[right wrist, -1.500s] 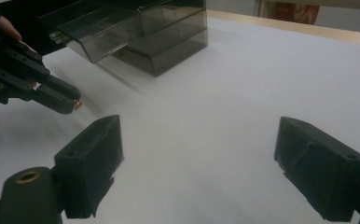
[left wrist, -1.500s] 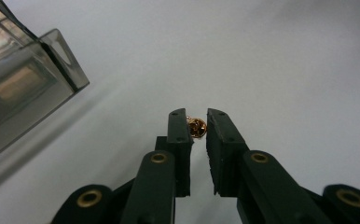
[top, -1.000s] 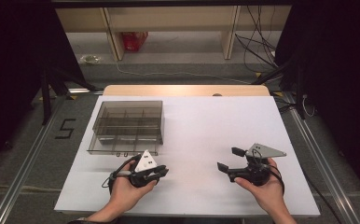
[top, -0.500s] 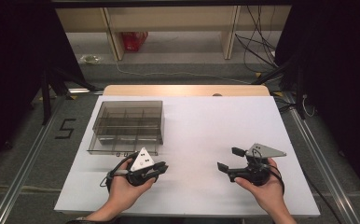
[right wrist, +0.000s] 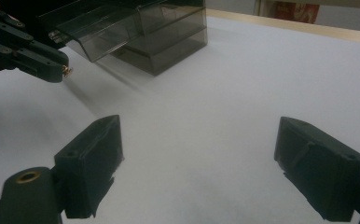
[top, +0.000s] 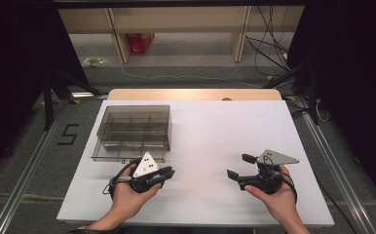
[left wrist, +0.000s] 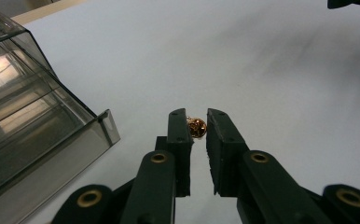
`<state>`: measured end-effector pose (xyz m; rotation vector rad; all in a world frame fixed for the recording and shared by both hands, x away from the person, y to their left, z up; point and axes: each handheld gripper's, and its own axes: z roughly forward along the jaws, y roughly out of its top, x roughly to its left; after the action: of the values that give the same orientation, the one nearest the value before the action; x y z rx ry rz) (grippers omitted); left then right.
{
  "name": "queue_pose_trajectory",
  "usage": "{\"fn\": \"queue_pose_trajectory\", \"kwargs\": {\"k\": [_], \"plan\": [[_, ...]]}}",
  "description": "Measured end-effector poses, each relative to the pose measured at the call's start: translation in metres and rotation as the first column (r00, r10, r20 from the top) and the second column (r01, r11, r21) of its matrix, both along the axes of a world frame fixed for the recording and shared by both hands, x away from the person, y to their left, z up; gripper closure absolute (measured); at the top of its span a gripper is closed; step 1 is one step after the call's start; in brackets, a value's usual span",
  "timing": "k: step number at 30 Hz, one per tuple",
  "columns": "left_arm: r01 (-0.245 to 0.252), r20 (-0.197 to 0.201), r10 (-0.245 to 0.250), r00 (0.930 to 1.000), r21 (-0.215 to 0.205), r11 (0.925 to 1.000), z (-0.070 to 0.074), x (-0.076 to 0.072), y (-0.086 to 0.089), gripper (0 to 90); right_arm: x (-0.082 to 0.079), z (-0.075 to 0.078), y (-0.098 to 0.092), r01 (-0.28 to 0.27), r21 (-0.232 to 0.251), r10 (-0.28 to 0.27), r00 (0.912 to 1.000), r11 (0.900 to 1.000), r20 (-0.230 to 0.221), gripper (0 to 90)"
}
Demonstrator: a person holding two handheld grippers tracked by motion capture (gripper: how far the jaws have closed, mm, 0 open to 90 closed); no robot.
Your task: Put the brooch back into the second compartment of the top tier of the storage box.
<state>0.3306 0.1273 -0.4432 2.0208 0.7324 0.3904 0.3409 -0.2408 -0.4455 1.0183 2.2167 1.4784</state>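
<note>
Holding unchanged: left claw (left wrist: 197, 122) pinching gold bead (left wrist: 197, 127), probably | right claw (right wrist: 194, 163) agape

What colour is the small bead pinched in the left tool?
Shiny coppery gold; the bead shows best in the left gripper view, between the left tool's jaws.

The left gripper (left wrist: 197, 122) has 2 black jaws coming up from the bottom. They're pinched on a small shiny gold-brown bead (left wrist: 197, 127), right at the tips. A thin bit of gold sticks out at the top of the bead. Under them is the white table (left wrist: 262, 70). To the left sits a see-thru smoky plastic box (left wrist: 24, 121) w/ walls inside, its corner near the jaws but not touching. At the top right, far off, a dark bit of the other gripper (left wrist: 353, 3).
</note>
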Motion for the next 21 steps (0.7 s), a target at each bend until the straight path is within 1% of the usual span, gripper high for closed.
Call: {"fn": "queue_pose_trajectory", "kwargs": {"k": [7,12,18,21], "plan": [[-0.004,0.008,0.004,1.0000,-0.006,1.0000,0.0021,-0.0001,0.0013,79.8,-0.0001,0.0001,0.0002,-0.001,-0.002,0.001,1.0000,1.000,0.002,16.0],[-0.009,0.011,0.009,0.9999,-0.019,0.9998,0.0036,-0.0003,0.0019,79.8,-0.0002,0.0002,0.0000,0.000,-0.001,0.000,1.0000,1.000,0.001,16.0],[-0.009,0.016,0.010,0.9998,-0.018,0.9998,0.0045,-0.0006,0.0024,79.8,-0.0001,0.0002,0.0001,-0.001,-0.001,0.001,1.0000,1.000,0.002,16.0],[-0.014,0.018,0.015,0.9997,-0.028,0.9995,0.0053,-0.0009,0.0027,79.8,-0.0001,0.0001,0.0001,0.000,-0.001,0.000,1.0000,1.000,0.000,16.0]]}}
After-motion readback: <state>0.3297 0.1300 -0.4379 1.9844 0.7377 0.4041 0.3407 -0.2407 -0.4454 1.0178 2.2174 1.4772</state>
